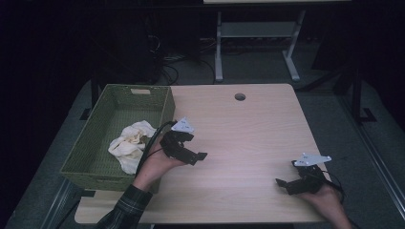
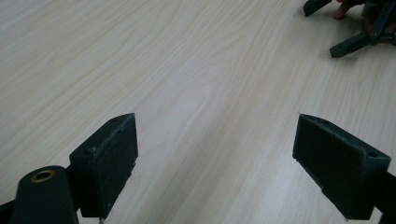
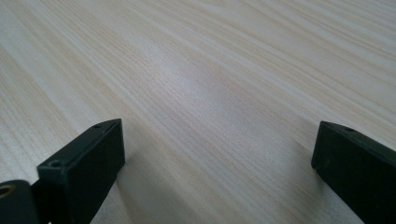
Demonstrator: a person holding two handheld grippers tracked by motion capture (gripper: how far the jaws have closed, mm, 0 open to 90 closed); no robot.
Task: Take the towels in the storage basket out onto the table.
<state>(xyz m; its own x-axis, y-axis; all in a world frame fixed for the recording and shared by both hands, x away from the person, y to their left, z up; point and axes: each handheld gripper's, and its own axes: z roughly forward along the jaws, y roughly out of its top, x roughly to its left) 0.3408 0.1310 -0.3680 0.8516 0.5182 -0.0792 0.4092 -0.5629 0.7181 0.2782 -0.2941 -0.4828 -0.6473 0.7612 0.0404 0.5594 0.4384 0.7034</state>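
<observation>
At the far left of the table (image 1: 248, 124), the green basket (image 1: 95, 162) sat against the edge, with the cream cloth (image 1: 129, 143) crumpled inside near its right wall. The cloth was fully within the basket, nothing draped over the rim, so I'd judge the drop done. My left gripper (image 1: 188, 155) hung just beside the basket's right wall, over bare wood, jaws spread wide and holding nothing; from its own camera the left gripper (image 2: 215, 154) looked out over bare wood grain between the pads. It was angled away from the basket toward the table's middle, probably to stay clear of the wall. My right gripper (image 1: 286, 183) sat well apart, near the front right corner, low over the wood, jaws also wide apart and empty. Its own camera showed the right gripper (image 3: 217, 163) over plain tabletop. It was parked out there, I'd say, because the cloth needed one gripper and the basket was out of its easy reach.
</observation>
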